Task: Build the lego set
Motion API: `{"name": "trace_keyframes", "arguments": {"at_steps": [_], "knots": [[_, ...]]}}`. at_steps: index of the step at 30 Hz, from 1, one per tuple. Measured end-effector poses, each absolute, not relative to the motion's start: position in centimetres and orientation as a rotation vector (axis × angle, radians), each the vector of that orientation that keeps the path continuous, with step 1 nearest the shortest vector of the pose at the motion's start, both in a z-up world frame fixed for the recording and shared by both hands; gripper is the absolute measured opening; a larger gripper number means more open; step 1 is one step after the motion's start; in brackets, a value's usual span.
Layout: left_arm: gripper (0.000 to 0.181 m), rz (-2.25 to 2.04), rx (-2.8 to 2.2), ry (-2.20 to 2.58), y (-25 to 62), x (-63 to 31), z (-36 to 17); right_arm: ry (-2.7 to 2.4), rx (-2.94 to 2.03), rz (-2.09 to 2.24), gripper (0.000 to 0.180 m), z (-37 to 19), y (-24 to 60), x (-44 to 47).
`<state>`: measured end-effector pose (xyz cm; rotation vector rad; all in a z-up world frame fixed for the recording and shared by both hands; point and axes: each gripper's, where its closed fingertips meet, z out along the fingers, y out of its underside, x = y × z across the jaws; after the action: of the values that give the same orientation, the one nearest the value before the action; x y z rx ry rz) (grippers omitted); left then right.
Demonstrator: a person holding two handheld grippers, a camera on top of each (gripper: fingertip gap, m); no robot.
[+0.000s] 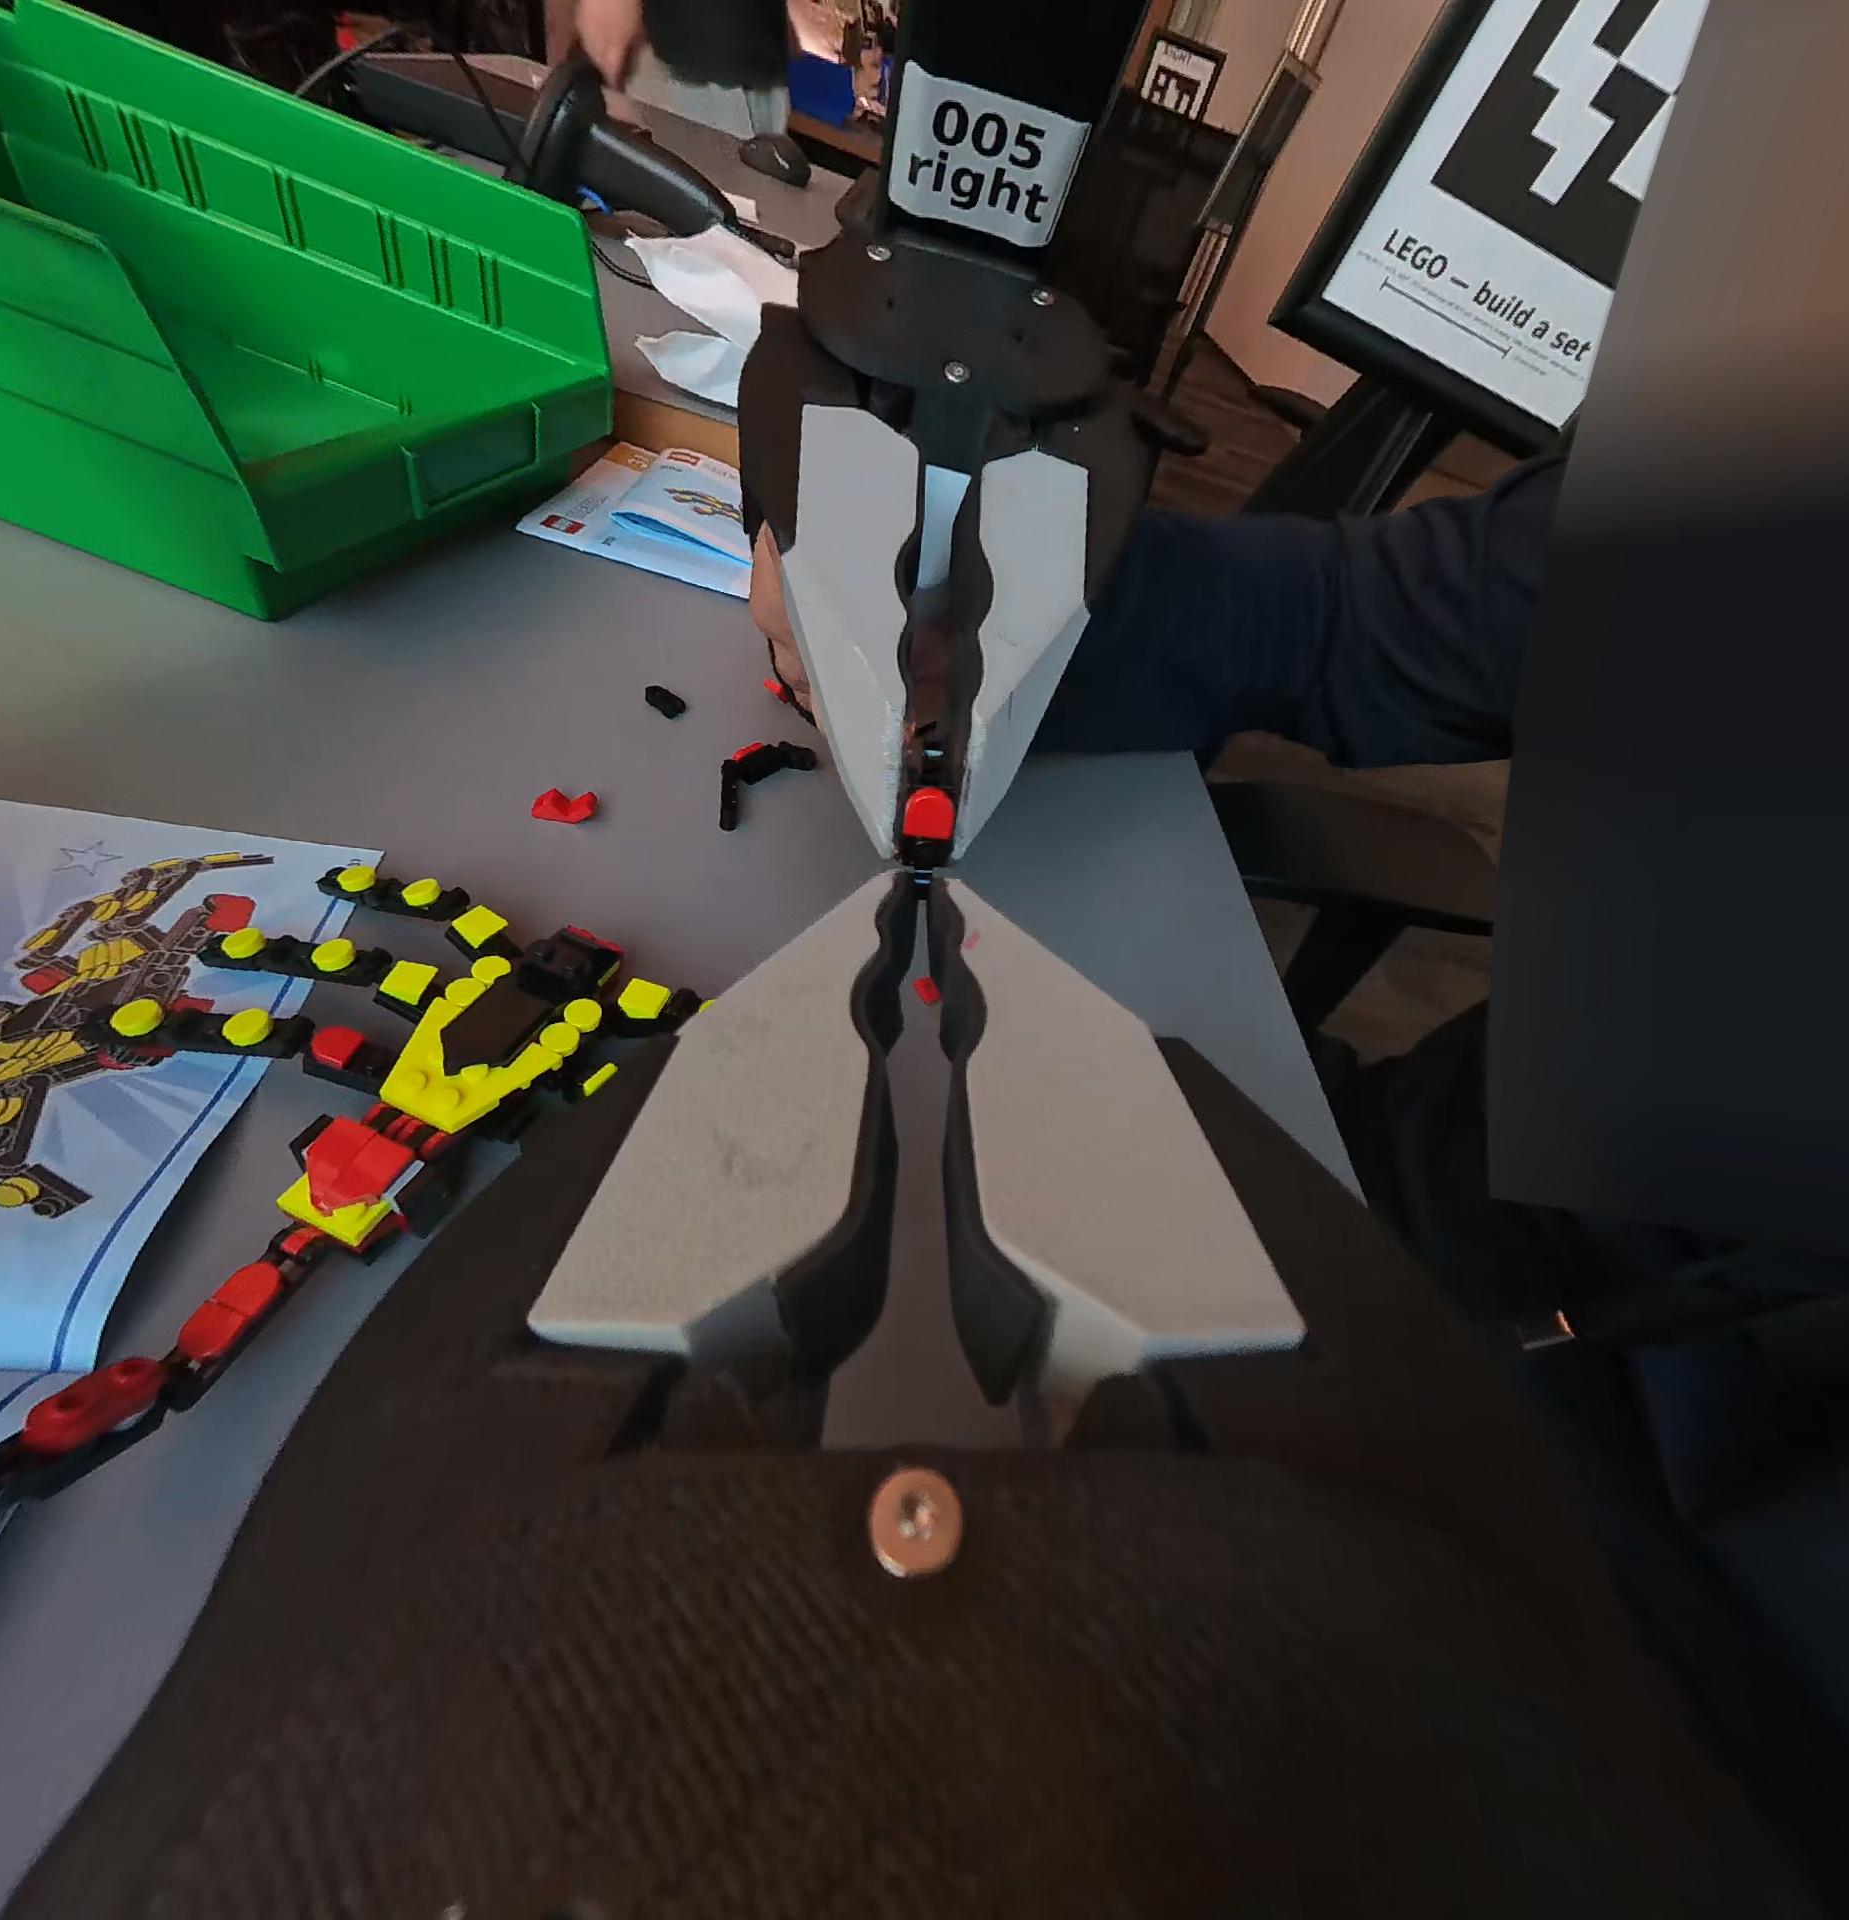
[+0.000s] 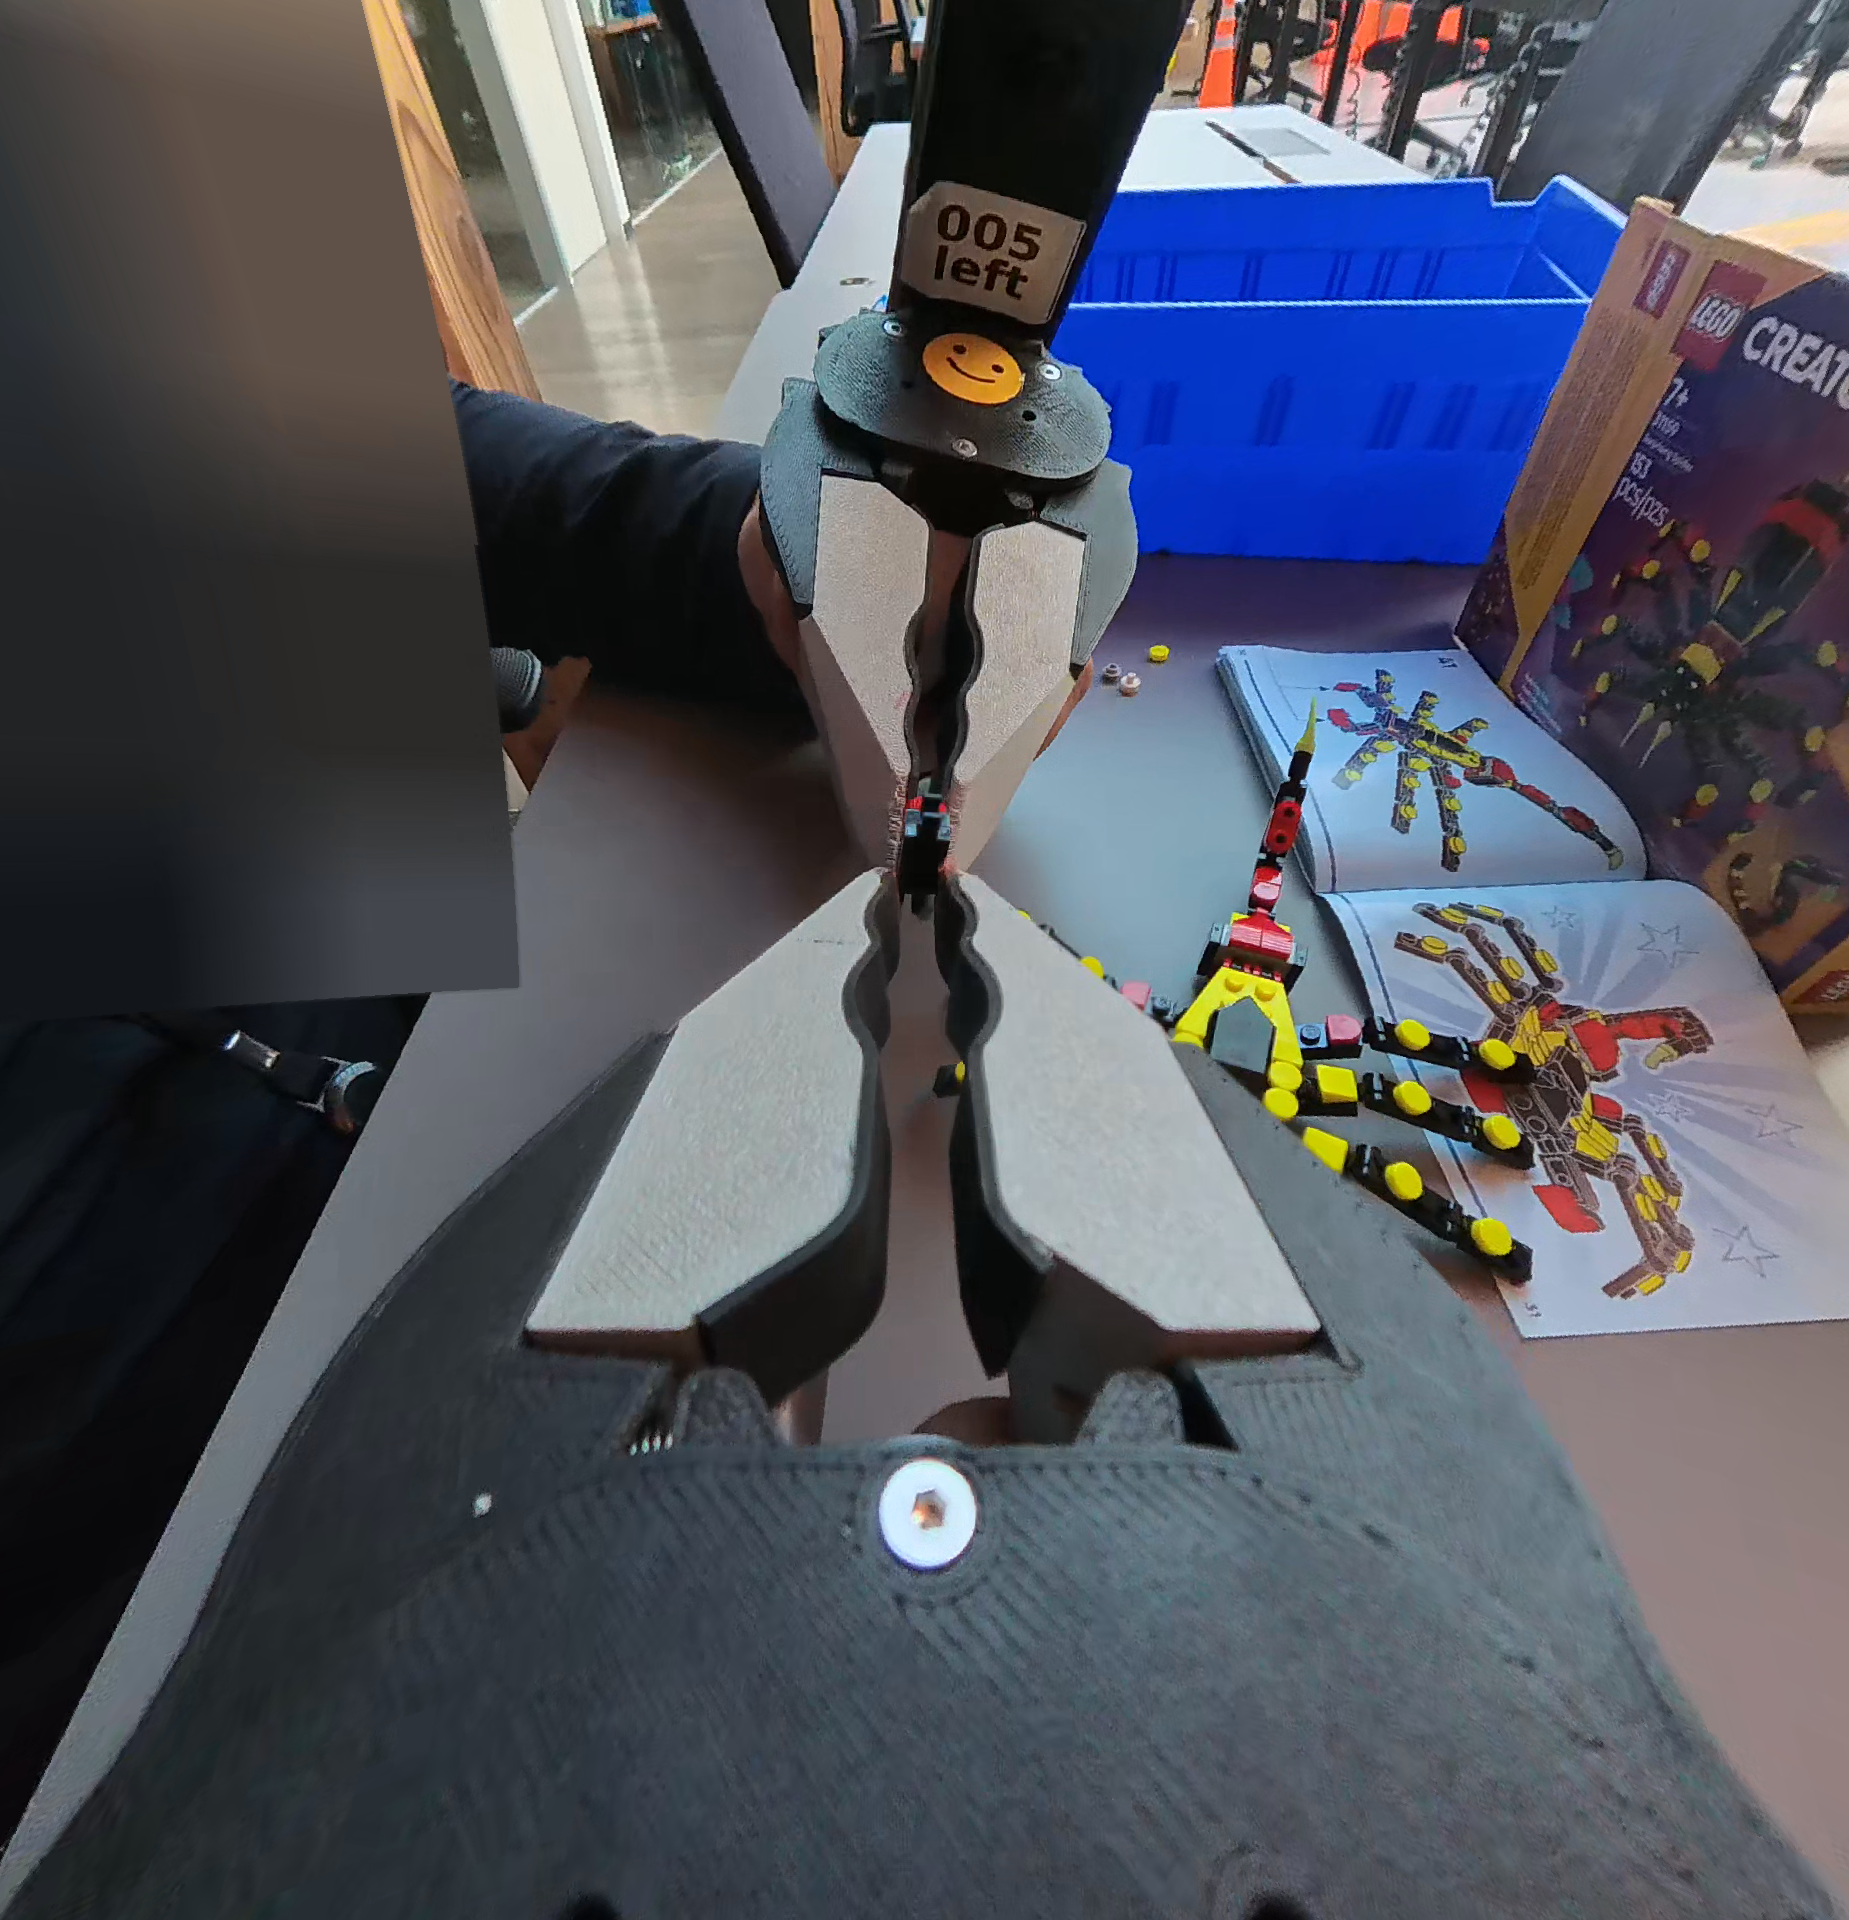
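My two grippers meet tip to tip above the grey table [image 1: 432, 675]. My left gripper [image 1: 915, 881] is shut, and a small black-and-red lego piece [image 1: 927, 816] runs from its tips into the right gripper [image 1: 925, 847], which is also shut on it. In the right wrist view, my right gripper [image 2: 915, 891] and the left gripper [image 2: 925, 842] clamp the same piece [image 2: 925, 821] from opposite ends. The partly built yellow, black and red model [image 1: 463, 1039] lies on the table to the left, and in the right wrist view the model [image 2: 1252, 997] lies to the right.
An open instruction booklet [image 1: 89, 1091] lies under the model's legs. Loose red [image 1: 564, 805] and black pieces [image 1: 764, 774] lie behind the model. A green bin [image 1: 276, 364], a blue bin [image 2: 1315, 364] and the set's box [image 2: 1730, 571] stand at the back. The table edge [image 1: 1263, 935] is near. Both grippers' tips are close together, under 4 cm apart.
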<state>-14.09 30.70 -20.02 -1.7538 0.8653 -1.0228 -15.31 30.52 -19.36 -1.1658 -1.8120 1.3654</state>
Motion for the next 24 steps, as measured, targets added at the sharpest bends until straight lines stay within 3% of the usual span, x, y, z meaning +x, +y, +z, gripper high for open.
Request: {"name": "trace_keyframes", "arguments": {"at_steps": [24], "knots": [[0.003, -1.081, -1.767, 0.885, 30.6, -13.3, -20.8, -1.799, -1.211, 1.482, 0.004, -19.9, 30.4, -14.4]]}}
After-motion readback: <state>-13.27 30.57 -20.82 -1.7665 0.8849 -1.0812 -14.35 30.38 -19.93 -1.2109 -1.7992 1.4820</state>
